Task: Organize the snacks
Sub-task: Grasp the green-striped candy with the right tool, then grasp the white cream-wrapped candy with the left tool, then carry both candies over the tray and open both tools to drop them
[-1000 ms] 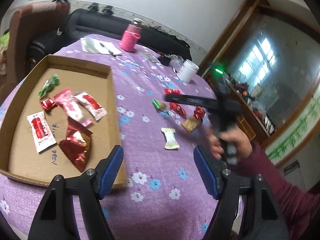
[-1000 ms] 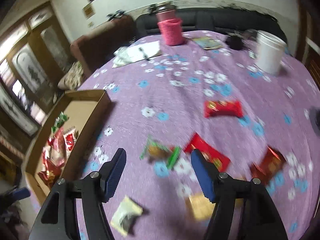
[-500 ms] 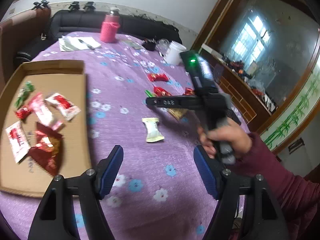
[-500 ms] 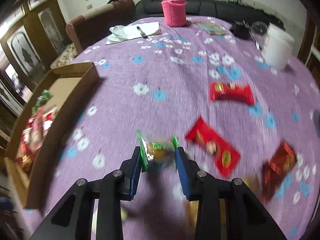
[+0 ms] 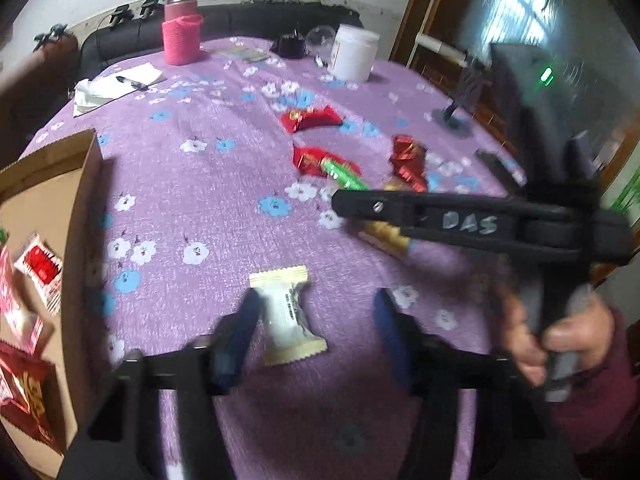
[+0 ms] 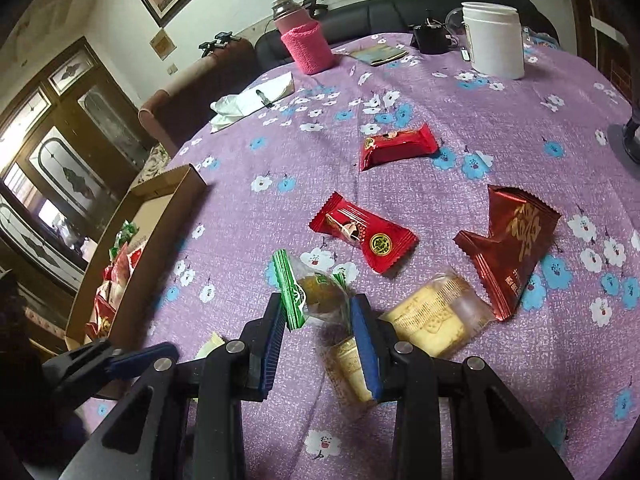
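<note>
In the left wrist view my left gripper (image 5: 314,320) is low over the purple flowered tablecloth (image 5: 200,184), its jaws closing. A white snack packet (image 5: 286,316) lies between them, close to the left pad, with a gap to the right pad. My right gripper (image 6: 318,312) is shut on a clear snack with green ends (image 6: 316,292), which rests on the cloth. The left wrist view shows that gripper (image 5: 340,204) side-on, held by a hand in a maroon sleeve (image 5: 560,332). The cardboard box (image 5: 80,208) at the left holds several red and white snacks.
Two red packets (image 6: 396,146) (image 6: 362,236), a dark red bag (image 6: 508,240) and a yellow biscuit packet (image 6: 436,316) lie near the right gripper. A white jar (image 6: 494,40), a pink-sleeved flask (image 6: 306,44) and a notepad with a pen (image 6: 256,98) stand farther back.
The left gripper swung right from the box to the white packet, and its jaws narrowed around it. The right gripper dropped and shut on the green-ended snack.
</note>
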The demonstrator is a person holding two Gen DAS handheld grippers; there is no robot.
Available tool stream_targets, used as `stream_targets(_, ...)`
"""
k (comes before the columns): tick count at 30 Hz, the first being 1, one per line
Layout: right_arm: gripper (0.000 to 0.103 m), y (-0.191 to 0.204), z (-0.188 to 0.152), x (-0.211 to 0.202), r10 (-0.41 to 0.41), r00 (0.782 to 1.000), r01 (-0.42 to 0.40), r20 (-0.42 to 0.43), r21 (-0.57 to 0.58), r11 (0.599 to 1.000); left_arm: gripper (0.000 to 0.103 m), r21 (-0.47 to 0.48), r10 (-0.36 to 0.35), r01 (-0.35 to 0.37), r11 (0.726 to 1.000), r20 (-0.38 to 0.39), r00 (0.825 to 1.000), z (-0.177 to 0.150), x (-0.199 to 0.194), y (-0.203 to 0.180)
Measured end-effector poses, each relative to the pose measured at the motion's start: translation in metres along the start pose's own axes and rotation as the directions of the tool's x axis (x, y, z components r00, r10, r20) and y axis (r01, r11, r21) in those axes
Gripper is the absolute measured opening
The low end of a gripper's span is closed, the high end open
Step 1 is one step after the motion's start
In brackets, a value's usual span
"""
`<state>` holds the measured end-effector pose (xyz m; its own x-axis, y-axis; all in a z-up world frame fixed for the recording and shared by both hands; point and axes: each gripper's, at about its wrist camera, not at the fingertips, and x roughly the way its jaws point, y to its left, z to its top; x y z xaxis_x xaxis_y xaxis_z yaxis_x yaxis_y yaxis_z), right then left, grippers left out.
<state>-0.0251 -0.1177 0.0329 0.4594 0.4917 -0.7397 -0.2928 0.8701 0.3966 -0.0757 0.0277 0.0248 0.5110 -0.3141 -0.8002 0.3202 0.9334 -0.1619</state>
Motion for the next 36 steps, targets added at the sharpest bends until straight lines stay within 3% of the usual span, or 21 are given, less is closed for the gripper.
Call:
stream_targets(1,0.036,-0.001,0.000,0.000,0.006,1.000,-0.006,-0.002,0.005,1.000,0.027,0.004,0.010,-0.010,1.000,-0.008,1.000,-0.001,0.003,-0.001)
stream_targets(2,0.036,-0.001,0.000,0.000,0.007,1.000,-0.007,-0.001,0.005,1.000,0.021,0.006,0.022,-0.022,1.000,-0.022,1.000,-0.002,0.009,-0.001)
stream_targets(7,0.032,0.000,-0.001,-0.002,0.012,1.000,-0.012,0.010,0.000,1.000,0.021,-0.008,0.031,-0.031,0.999,-0.001,1.000,-0.006,0.005,-0.001)
stream_targets(11,0.021,-0.001,0.000,-0.007,0.026,0.999,-0.027,0.036,0.008,1.000,0.021,-0.040,0.025,-0.023,0.999,0.044,0.999,-0.008,-0.013,0.007)
stream_targets(16,0.021,-0.001,0.000,-0.007,0.067,0.997,-0.067,0.046,0.003,0.998,0.021,-0.091,0.002,0.005,0.996,0.083,0.997,-0.013,-0.034,0.019)
stream_targets(18,0.024,0.003,-0.001,-0.007,0.017,0.998,-0.016,0.068,-0.019,1.000,0.021,-0.108,-0.004,0.014,0.994,0.099,0.995,-0.018,-0.043,0.024)
stream_targets(20,0.042,0.004,-0.001,-0.005,-0.013,0.998,0.016,0.069,-0.033,0.999,0.021,-0.120,-0.015,0.028,0.992,0.109,0.994,-0.023,-0.050,0.026)
stream_targets(25,0.051,-0.001,-0.003,-0.002,-0.016,0.998,0.017,0.060,-0.013,1.000,0.021,-0.167,-0.039,0.063,0.984,0.143,0.989,-0.035,-0.069,0.037)
stream_targets(33,0.050,0.028,-0.001,0.017,-0.165,0.982,0.178,0.089,-0.163,0.971,0.021,-0.208,-0.046,0.085,0.974,0.188,0.981,-0.053,-0.095,0.055)
stream_targets(35,0.031,0.032,-0.001,0.018,-0.173,0.981,0.186,0.088,-0.173,0.967,0.021,-0.227,-0.040,0.088,0.970,0.206,0.978,-0.058,-0.105,0.064)
stream_targets(36,0.031,0.033,-0.001,0.019,-0.193,0.978,0.204,0.080,-0.173,0.964,0.021,-0.237,-0.037,0.089,0.967,0.214,0.976,-0.060,-0.109,0.068)
